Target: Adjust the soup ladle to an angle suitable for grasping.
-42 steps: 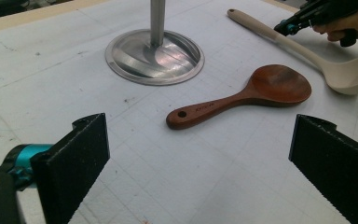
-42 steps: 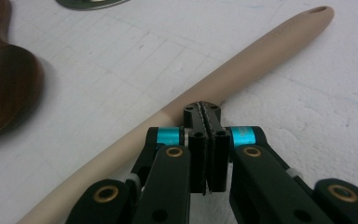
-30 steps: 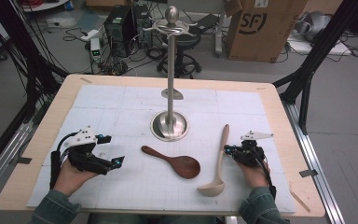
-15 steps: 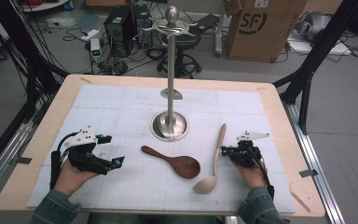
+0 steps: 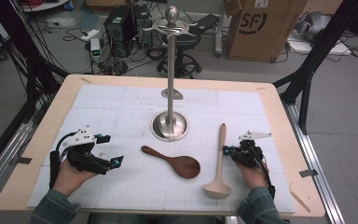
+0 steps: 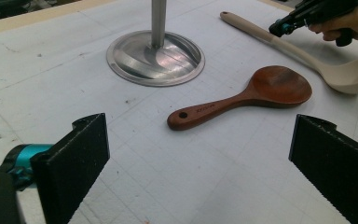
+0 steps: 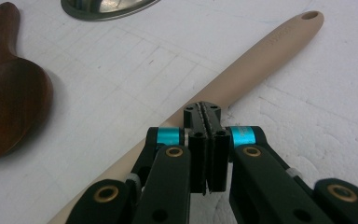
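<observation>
ladle (image 5: 220,156) lain handle toward stand, long axis crossing just ahead of right gripper (image 5: 225,150) | right jaws pressed together, nothing pinched | left gripper (image 5: 112,150) spread, farther off

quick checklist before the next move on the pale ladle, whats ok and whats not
1. Right gripper jaws shut with nothing between them, tips at the ladle handle: not ok for grasping.
2. Left gripper open, nothing between its jaws: ok.
3. Ladle flat on the mat, handle end toward the stand: ok.
4. Dark wooden spoon apart from the ladle: ok.
5. Hanging hole at handle end unobstructed: ok.
6. Free hook atop the stand: cannot tell.
</observation>
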The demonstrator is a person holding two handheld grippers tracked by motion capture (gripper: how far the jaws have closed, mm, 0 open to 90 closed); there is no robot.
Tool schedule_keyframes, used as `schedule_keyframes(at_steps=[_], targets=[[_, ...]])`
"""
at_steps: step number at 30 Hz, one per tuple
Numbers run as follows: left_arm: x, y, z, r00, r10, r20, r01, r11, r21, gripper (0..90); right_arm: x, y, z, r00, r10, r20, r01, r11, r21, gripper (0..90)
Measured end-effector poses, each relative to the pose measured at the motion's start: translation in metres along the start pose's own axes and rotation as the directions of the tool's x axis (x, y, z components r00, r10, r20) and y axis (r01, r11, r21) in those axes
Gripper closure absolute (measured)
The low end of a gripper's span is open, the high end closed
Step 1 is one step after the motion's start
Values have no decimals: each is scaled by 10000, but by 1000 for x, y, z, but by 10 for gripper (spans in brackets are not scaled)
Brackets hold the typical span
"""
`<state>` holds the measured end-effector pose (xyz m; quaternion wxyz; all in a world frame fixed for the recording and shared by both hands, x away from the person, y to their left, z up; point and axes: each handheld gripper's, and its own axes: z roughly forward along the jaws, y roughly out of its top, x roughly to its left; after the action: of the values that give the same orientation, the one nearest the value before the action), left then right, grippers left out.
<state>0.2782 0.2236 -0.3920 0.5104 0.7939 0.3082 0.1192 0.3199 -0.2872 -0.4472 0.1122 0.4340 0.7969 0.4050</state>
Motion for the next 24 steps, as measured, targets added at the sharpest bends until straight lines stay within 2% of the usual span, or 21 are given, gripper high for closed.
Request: schedule_keyframes(at_steps=[5,10,18,20,24], targets=[[0,0,0,10000,17,-13,-17,10000,-8,56,3,1,-1,9999,-140,83,140,9999,-20,884],[0,0,0,10000,44,-18,-44,10000,34,56,4,1,-4,10000,-62,71,63,9999,-111,845],[0,0,0,10000,43,-26,-43,10000,32,56,5,2,-7,9997,217,85,-215,9994,-267,690],[0,0,0,10000,45,-28,-45,10000,33,55,6,2,-7,9992,390,-84,-393,9987,-311,668],[0,0,-1,10000,32,-23,-32,10000,13,55,10,4,-4,9999,147,-35,-147,9998,-111,637]])
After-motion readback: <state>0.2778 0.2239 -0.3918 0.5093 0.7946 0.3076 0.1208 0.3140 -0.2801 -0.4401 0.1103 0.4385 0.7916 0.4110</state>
